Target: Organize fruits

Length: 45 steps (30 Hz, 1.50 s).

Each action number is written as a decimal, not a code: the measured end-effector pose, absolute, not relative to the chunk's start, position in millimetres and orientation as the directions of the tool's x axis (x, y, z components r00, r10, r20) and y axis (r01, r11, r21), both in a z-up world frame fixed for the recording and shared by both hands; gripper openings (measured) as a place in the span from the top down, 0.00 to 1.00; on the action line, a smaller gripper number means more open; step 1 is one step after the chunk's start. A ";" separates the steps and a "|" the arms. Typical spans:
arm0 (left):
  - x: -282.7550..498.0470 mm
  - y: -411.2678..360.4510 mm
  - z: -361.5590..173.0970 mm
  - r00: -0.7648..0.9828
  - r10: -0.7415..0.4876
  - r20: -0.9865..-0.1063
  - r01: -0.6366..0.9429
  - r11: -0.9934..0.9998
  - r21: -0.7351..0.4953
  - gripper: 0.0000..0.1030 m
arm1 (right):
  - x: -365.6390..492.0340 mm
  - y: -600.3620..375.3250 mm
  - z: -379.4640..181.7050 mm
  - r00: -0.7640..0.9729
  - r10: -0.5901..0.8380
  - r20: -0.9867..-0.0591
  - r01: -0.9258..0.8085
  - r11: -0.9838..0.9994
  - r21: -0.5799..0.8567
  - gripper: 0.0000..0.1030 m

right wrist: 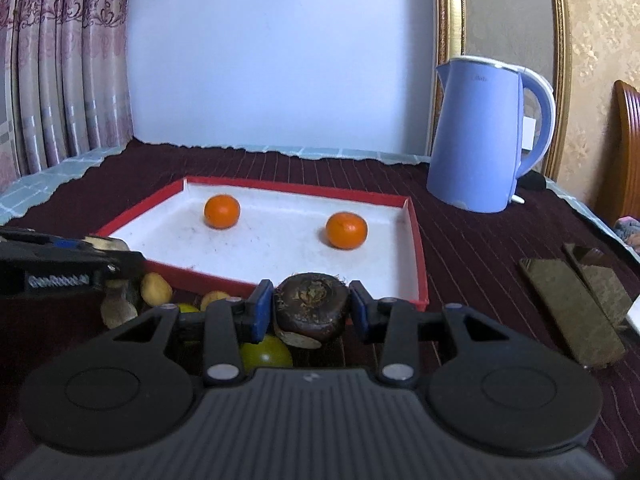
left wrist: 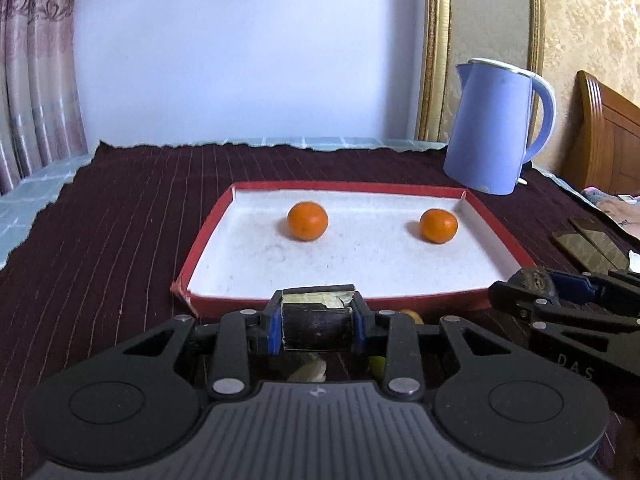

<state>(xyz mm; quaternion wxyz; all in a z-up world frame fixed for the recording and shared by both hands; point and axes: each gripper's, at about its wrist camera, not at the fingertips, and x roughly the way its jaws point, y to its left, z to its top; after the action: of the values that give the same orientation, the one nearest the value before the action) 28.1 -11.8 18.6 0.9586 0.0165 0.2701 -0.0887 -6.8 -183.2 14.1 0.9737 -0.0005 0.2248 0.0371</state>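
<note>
As both claws hung just short of the near rim of the red tray (right wrist: 416, 236), each already had something pinched between its blue pads. The right claw (right wrist: 310, 312) was clamped on a dark brown, rough-skinned fruit (right wrist: 310, 306), squat and rounded, held with its flat scarred face toward the camera. The left claw (left wrist: 316, 326) was closed on a dark stubby piece (left wrist: 316, 328) with a pale cut top; I could not tell what fruit it was.

The tray lay straight ahead of both claws, its long side running left to right, white floor open in front. Two oranges sat toward its far edge: the left orange (right wrist: 222, 211) and the right orange (right wrist: 346, 230), well apart. The bare near strip of the tray floor lay directly beyond the right claw's load, so a short push forward and a lowering looked enough, I judged. The right claw seemed nearer the tray's near right corner, the left claw nearer the middle of the rim.

Loose yellow and tan fruits (right wrist: 157, 288) remained on the dark cloth (right wrist: 472, 248) near the claws. A blue kettle (right wrist: 480, 136) stood far right.
</note>
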 end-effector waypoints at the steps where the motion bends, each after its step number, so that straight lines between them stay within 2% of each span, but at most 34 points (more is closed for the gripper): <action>1: 28.4 -13.7 19.3 0.842 -0.156 -0.517 0.177 0.984 -0.008 0.69 | -6.5 -183.1 16.2 0.899 0.072 -0.432 -0.070 0.997 0.020 0.63; 10: 39.4 -20.9 18.5 0.844 -0.133 -0.520 0.181 0.983 0.041 0.69 | 2.2 -181.4 23.8 0.902 0.062 -0.427 -0.062 0.998 0.014 0.63; 33: 71.2 -30.4 28.0 0.829 -0.109 -0.549 0.162 0.985 0.049 0.69 | 26.5 -178.5 40.1 0.907 0.054 -0.418 -0.065 0.998 -0.013 0.63; 45: 88.2 -37.7 27.3 0.827 -0.062 -0.558 0.136 0.987 0.091 0.69 | 41.6 -181.7 42.8 0.903 0.044 -0.428 -0.058 0.998 -0.020 0.63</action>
<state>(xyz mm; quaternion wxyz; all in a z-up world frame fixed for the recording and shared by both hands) 88.2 -37.7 27.3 0.9537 0.0637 0.2893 -0.0519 41.6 -181.7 42.8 0.9753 -0.0159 0.2190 0.0261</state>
